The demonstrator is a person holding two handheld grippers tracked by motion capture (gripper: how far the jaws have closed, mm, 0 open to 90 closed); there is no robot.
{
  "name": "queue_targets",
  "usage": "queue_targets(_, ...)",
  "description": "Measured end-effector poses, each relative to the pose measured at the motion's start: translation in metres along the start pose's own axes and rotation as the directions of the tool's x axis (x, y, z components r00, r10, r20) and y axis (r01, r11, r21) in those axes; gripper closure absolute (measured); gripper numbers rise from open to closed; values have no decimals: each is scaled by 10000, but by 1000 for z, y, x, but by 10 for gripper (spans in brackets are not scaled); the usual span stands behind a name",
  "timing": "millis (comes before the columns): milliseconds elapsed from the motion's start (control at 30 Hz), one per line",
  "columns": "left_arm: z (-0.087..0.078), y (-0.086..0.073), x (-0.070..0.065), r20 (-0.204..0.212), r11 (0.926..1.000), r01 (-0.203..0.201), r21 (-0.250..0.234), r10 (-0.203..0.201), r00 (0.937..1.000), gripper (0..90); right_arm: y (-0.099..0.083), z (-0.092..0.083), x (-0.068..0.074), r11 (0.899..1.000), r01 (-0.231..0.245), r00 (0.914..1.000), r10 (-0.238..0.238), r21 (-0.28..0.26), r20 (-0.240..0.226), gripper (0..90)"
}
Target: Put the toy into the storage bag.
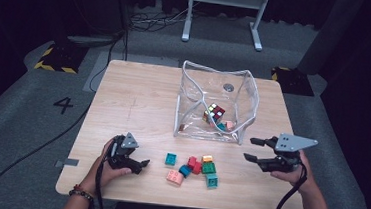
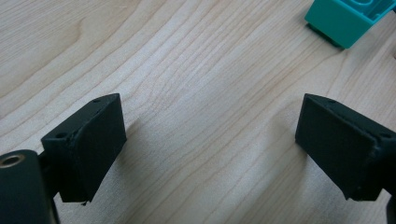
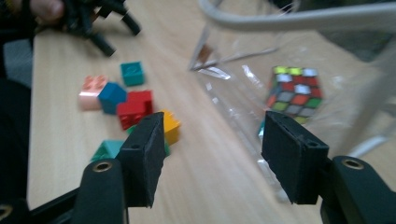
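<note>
A clear plastic pouch (image 1: 247, 92) stands open at the table's middle back, with a Rubik's cube (image 1: 215, 112) and a few small bricks inside. In front of it lie several loose bricks: a teal one (image 1: 170, 158), red (image 1: 194, 164), blue (image 1: 185, 170), pink (image 1: 174, 177), orange (image 1: 208, 159), green (image 1: 209, 167) and another teal (image 1: 212, 180). My left gripper (image 1: 141, 165) rests low on the wood left of the bricks, open (image 2: 210, 140), the teal brick (image 2: 345, 18) ahead of it. My right gripper (image 1: 250, 148) hovers right of the bricks, open (image 3: 210, 158) with nothing between its jaws, the cube (image 3: 295, 95) beyond.
The wooden table (image 1: 134, 95) has bare room on its left half and behind the left hand. The pouch's stiff rim (image 3: 299, 18) arches close over the right gripper's view. Cables trail off the front edge from both grippers. A white desk frame (image 1: 223, 17) stands on the floor beyond.
</note>
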State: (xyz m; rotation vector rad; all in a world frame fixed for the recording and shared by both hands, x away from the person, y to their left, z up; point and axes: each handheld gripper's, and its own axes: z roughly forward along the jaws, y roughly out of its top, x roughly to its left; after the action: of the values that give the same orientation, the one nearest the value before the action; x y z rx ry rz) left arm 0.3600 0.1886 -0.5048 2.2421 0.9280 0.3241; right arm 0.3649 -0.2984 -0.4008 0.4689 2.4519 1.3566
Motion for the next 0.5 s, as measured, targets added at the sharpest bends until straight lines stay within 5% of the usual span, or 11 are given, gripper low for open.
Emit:
queue_targets(267,0,0,0,-3,10000,-2,-2,2,10000,87,-20,47,35,9939,560,9851,-394,953,-1675,403)
queue_targets(333,0,0,0,0,10000,1,-1,-1,10000,87,-23,56,41,9916,774,9808,-571,1035,-1867,405)
queue_targets(500,0,0,0,-2,10000,-11,-16,11,10000,87,-27,73,55,9962,466,9731,-287,731,-2288,425)
